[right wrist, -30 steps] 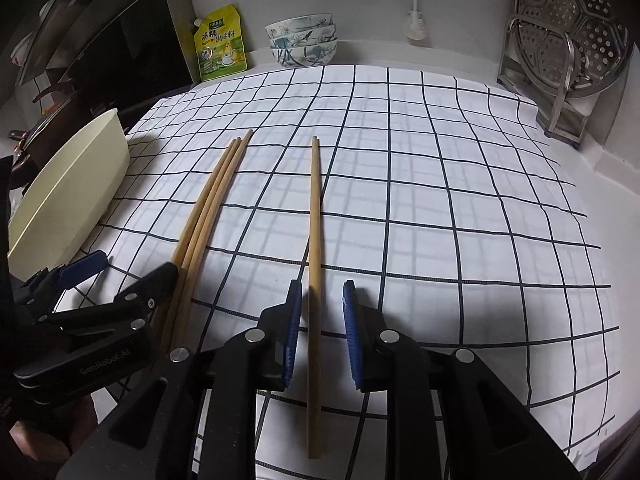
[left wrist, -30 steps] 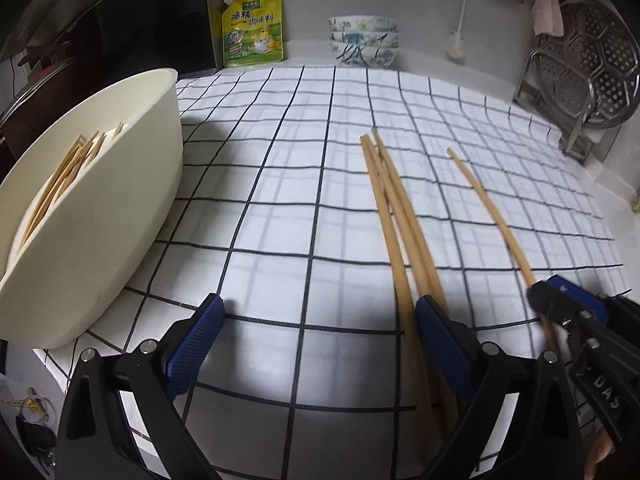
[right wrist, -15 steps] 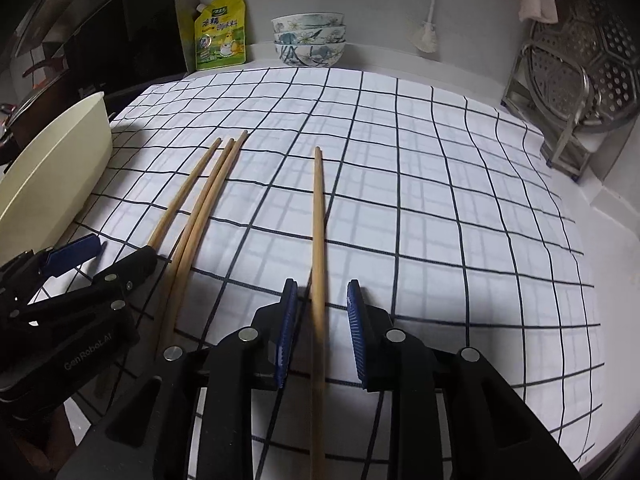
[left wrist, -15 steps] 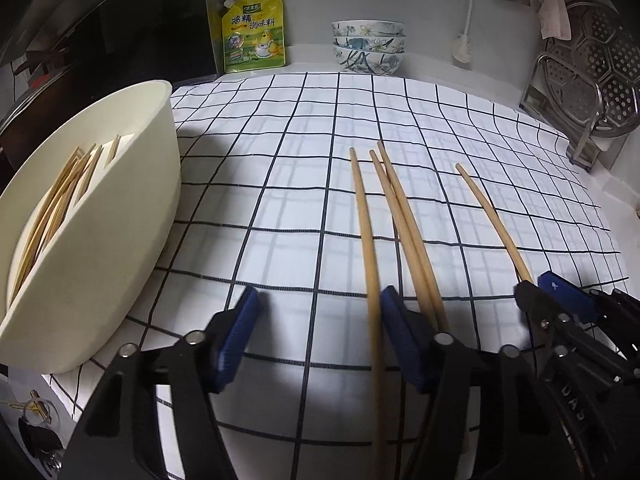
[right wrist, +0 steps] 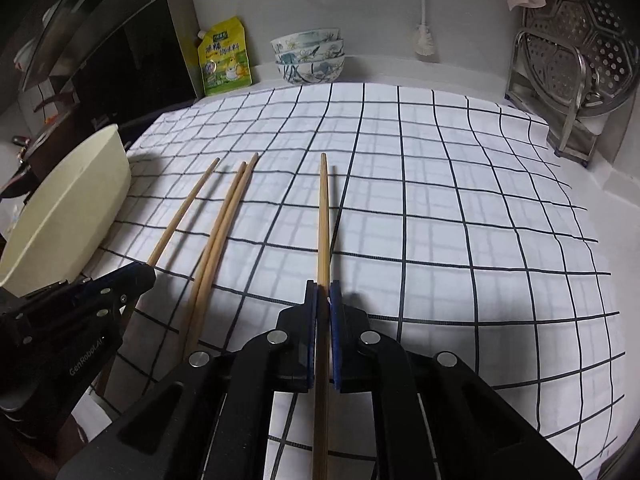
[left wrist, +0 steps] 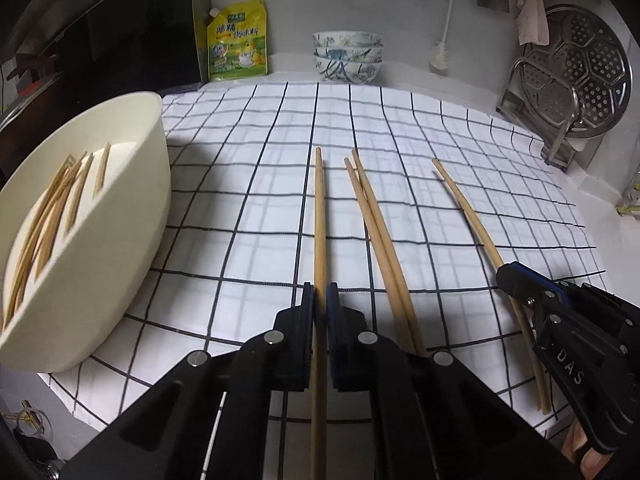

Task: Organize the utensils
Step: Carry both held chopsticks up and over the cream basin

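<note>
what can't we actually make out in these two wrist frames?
- Near ends of the pair of chopsticks: left wrist view, behind the left gripper.
- How many chopsticks are in the cream tub: left wrist view, they overlap and blur; right wrist view shows only its outer wall.
- Near end of the chopstick in the right gripper: cut off by the bottom edge.
- Text on the yellow pouch: too small.

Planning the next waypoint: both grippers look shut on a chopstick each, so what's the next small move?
Probably lift both. The left gripper and right gripper each clamp a chopstick; carry the left one to the cream tub, which already holds sticks.
</note>
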Available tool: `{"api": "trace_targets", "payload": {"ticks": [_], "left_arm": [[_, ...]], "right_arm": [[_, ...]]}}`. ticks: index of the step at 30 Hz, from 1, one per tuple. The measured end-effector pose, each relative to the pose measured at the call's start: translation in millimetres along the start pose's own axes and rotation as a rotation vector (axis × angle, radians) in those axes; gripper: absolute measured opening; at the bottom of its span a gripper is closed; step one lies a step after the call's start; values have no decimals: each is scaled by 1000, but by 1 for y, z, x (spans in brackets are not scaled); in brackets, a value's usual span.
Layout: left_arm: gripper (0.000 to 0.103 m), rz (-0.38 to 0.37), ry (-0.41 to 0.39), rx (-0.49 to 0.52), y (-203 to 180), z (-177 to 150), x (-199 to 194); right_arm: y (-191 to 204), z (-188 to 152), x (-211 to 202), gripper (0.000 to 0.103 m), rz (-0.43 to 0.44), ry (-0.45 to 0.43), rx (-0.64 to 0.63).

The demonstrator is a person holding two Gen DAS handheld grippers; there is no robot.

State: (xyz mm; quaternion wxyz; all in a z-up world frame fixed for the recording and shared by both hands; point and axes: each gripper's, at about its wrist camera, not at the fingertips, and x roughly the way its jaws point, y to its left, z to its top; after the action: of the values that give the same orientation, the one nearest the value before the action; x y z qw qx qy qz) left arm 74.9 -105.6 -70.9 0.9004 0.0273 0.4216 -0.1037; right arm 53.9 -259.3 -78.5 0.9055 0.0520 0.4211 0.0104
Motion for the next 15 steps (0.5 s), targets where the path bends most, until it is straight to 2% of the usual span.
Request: {"api": "trace_targets", "payload": {"ticks": [9,15], "left_arm": [[7,-5,-134,12,14,18,-53],[7,24,-211,-7,50,30,-83]], "right_arm": [[13,10,-27,6,59,-70,25],[44,28,-36,6,133,-106,26]]}}
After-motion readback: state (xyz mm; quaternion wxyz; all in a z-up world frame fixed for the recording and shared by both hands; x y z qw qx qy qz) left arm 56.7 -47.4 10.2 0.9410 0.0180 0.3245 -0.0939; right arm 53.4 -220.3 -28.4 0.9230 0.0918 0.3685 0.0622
